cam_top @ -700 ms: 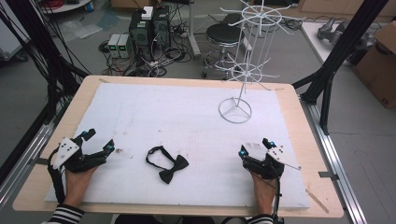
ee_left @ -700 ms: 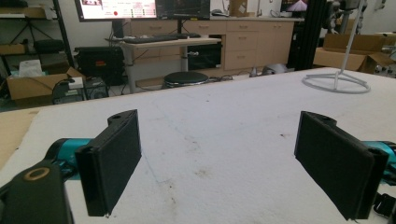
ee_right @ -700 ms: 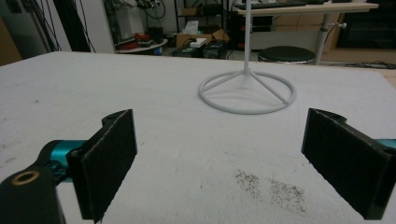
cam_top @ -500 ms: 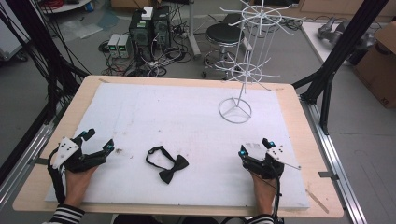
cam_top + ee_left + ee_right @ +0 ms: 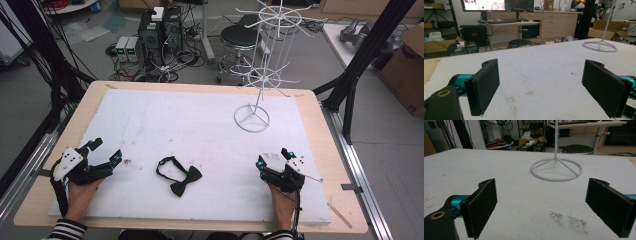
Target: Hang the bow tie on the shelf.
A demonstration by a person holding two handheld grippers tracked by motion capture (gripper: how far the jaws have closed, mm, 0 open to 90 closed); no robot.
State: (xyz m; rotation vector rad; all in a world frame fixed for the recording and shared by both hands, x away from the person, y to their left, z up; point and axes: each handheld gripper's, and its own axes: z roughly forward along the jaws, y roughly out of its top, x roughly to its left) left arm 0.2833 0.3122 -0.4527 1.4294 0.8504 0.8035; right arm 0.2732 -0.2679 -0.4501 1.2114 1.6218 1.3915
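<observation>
A black bow tie (image 5: pixel 179 176) with its strap looped lies on the white foam sheet (image 5: pixel 190 130), near the front edge and between my two hands. My left gripper (image 5: pixel 106 150) rests at the front left of the sheet, jaws wide open with nothing between them (image 5: pixel 541 90). At the front right sits my right gripper (image 5: pixel 273 159), also open and empty (image 5: pixel 541 207). A white wire display stand (image 5: pixel 260 65) rises from a ring base (image 5: pixel 251 118) at the back right; the base (image 5: pixel 556 169) lies ahead of the right gripper and shows far right in the left gripper view (image 5: pixel 599 46).
The foam sheet covers a wooden table (image 5: pixel 320 125). Dark specks (image 5: pixel 567 218) mark the foam near the right gripper. Black frame posts (image 5: pixel 365 55) stand at the table's right and left. A stool (image 5: pixel 238 37), computers and cables sit on the floor behind.
</observation>
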